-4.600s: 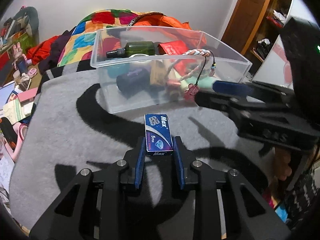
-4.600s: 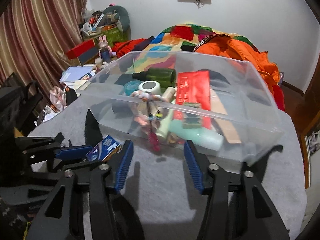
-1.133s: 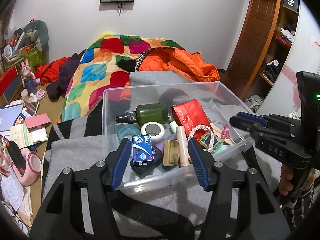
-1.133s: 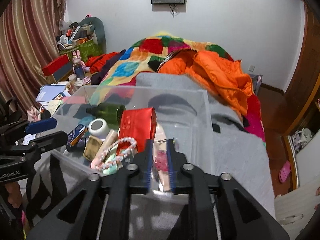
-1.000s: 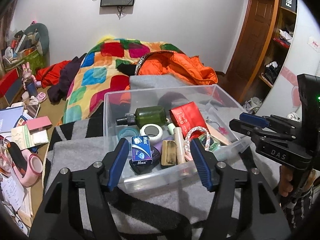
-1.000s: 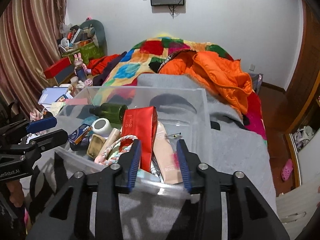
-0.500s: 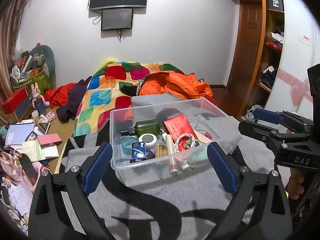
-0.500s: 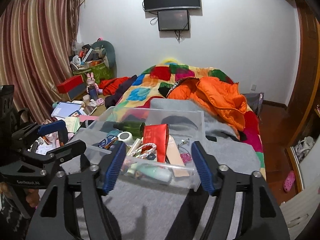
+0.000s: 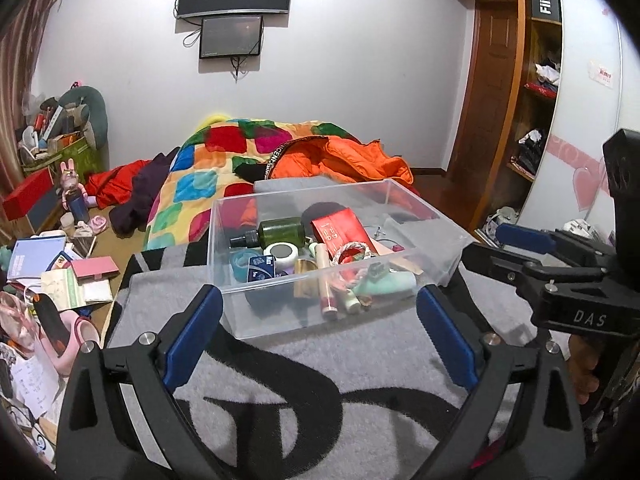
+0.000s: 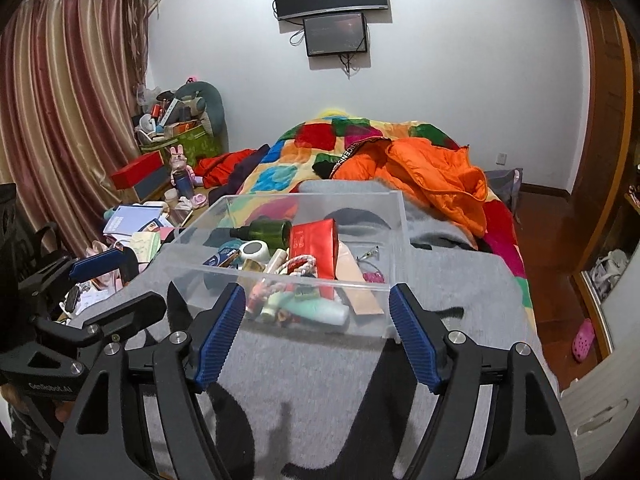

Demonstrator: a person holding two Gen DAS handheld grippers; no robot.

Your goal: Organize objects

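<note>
1. Claws first: the left claw (image 9: pixel 318 332) points forward and downward at the near wall of the clear plastic bin (image 9: pixel 280 312), its jaws spread wide apart with nothing between them but grey blanket (image 9: pixel 320 392).
2. Its jaws have just been opening; the blue pads (image 9: pixel 192 340) stand on either side of the bin's near wall, clear of it.
3. The right claw (image 10: pixel 316 334) is tilted downward the same way, its jaws apart and empty, and they too have just been opening.
4. In the left wrist view the right claw shows from the side at the right edge, held by a hand (image 9: pixel 582 372) below it.
5. The bin sits on the grey blanket, on the bed.
6. Inside it lie the small blue box (image 9: pixel 262 267), a green bottle (image 9: pixel 280 231), a red packet (image 9: pixel 340 230), a white tape roll (image 9: pixel 282 254) and a braided cord (image 9: pixel 352 250), crowded together.
</note>
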